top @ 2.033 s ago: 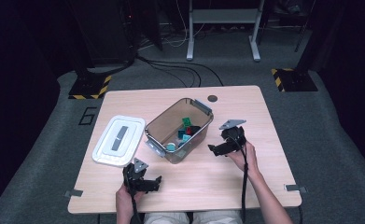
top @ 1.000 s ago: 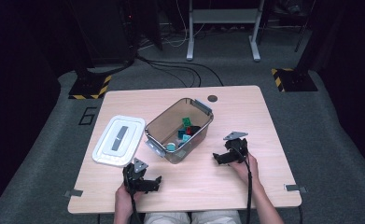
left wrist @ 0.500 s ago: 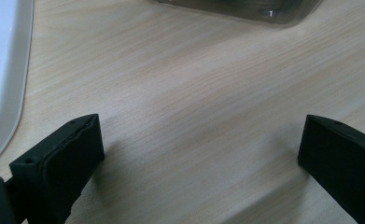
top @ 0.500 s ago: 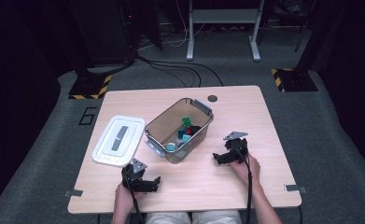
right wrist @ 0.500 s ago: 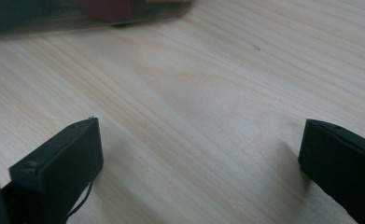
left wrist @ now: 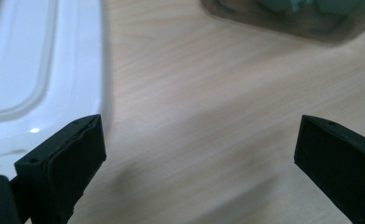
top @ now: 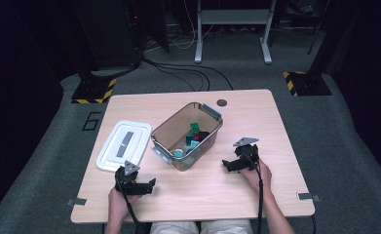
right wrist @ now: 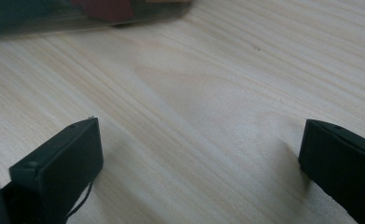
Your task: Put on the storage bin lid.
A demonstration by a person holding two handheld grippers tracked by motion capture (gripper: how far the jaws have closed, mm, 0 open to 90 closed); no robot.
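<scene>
Wooden bench (top: 256,122): lid (top: 124,145) lies beside open bin (top: 188,135).
Left tool (top: 151,184) and right tool (top: 224,164) both gape, empty; lid likely next — approach low, square to its rim.

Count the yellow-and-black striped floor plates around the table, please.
2: one yellow-and-black striped floor plate lies on the grey carpet beyond the light wooden table's far left corner, the other beyond its far right corner. Others may be hidden in the dark.

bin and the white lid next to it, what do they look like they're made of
The bin looks like clear, smoke-tinted plastic: the small coloured items inside show through its walls. The lid looks like glossy white moulded plastic, with a light glint and raised ribs in the left gripper view. Both are judged by look only.
</scene>
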